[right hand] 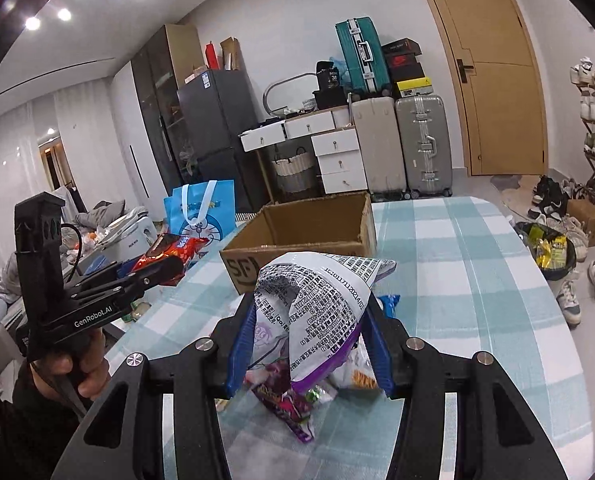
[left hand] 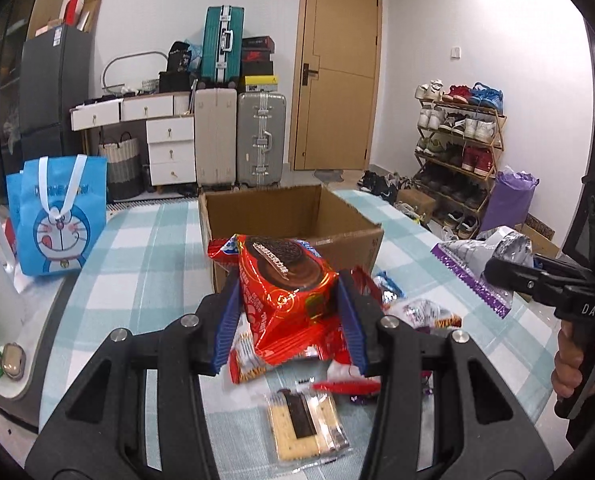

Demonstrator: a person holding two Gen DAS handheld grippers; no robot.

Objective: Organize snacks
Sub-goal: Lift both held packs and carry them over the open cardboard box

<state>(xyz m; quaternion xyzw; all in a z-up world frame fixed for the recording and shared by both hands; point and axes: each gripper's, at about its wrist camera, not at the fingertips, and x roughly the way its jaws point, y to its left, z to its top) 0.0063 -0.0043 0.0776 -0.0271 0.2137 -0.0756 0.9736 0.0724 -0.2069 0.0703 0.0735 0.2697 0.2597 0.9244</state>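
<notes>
My left gripper (left hand: 289,304) is shut on a red chocolate-biscuit packet (left hand: 285,284) and holds it above the table, just in front of the open cardboard box (left hand: 337,236). My right gripper (right hand: 309,320) is shut on a white and purple snack bag (right hand: 317,304), raised above the snack pile, near the box (right hand: 297,248). The right gripper also shows at the right of the left wrist view (left hand: 509,276), and the left gripper at the left of the right wrist view (right hand: 157,272). The box looks empty as far as I can see.
Loose snacks lie on the checked tablecloth (left hand: 145,264): a clear cracker pack (left hand: 305,428), red packets (left hand: 249,360), a purple packet (right hand: 285,400). A blue Doraemon bag (left hand: 61,216) stands left of the table. Suitcases, drawers, a shoe rack and a door stand behind.
</notes>
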